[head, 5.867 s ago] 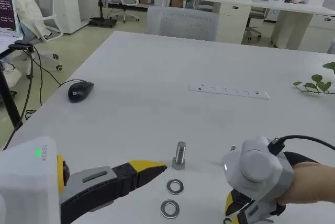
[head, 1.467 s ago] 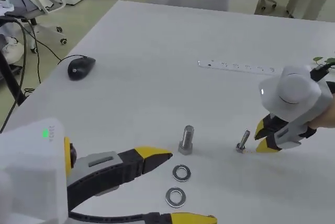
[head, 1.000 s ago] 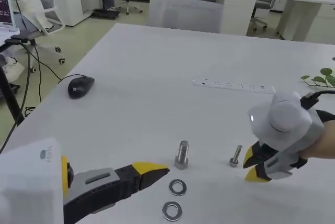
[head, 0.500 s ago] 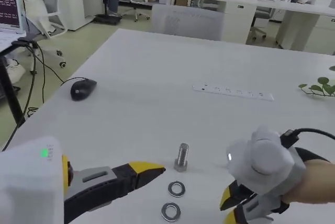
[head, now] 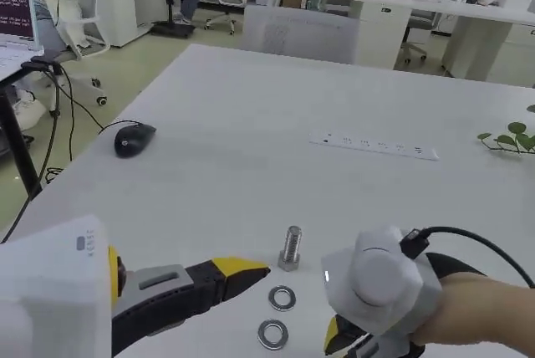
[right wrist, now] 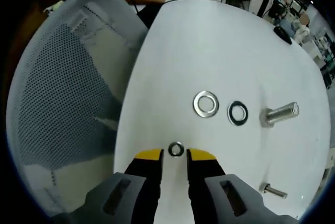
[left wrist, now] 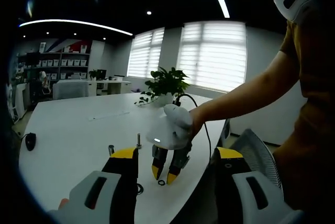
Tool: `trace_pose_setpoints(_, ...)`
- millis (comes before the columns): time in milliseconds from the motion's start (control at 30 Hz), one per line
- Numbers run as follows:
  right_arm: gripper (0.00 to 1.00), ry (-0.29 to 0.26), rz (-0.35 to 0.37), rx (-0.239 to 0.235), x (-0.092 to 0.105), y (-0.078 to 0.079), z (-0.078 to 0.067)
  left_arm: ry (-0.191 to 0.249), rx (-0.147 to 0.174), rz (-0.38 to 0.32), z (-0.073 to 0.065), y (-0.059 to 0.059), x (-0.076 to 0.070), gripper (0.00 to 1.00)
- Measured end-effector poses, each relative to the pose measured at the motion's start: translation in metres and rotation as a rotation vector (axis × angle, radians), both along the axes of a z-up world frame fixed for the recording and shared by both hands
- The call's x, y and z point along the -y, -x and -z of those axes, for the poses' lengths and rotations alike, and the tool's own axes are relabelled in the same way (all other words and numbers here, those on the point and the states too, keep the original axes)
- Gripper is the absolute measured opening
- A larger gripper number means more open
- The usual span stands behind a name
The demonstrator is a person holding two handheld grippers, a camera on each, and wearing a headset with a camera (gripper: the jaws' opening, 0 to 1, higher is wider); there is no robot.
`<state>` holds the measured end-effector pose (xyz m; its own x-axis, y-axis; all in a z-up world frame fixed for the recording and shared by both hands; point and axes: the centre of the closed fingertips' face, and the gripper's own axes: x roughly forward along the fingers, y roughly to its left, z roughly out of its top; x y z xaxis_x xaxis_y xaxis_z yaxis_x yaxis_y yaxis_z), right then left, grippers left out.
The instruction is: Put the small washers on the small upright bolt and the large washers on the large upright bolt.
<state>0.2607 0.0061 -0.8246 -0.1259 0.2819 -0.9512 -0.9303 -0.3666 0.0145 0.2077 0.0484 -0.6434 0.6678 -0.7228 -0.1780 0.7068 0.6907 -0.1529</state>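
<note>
Table [head: 251, 124], right tongs [head: 338, 340] partly hidden

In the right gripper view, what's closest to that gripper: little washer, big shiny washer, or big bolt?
1. Small silver metal washer, at the right gripper's jaw tips.
2. Large shiny silver washer, farther ahead.
3. Large grey steel bolt, far right.
</note>
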Motion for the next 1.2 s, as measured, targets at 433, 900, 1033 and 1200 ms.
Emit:
trace_pose_setpoints(433, 0.17, 0.005, -0.05, 0.036, -0.0006, 0.0014, 0.0016, 0.013, -0.001, -0.014, -0.0004, -0.0019, -0.0003, 0.58)
trace_pose_setpoints(900, 0.13, -0.019, -0.024, 0.028, -0.0018, -0.0022, 0.0012, 0.014, -0.002, -0.015, 0.0002, -0.0028, 0.0005, 0.58)
trace_pose_setpoints(1033, 0.12, -0.026, -0.011, 0.015, -0.002, -0.0027, 0.0007, 0.011, -0.005, -0.014, 0.0008, -0.0026, 0.0008, 0.58)
trace_pose_setpoints(1200, 0.12, -0.024, -0.003, 0.009, 0.0016, -0.0067, -0.0011, 0.0, -0.013, -0.006, 0.0022, -0.002, 0.003, 0.58)
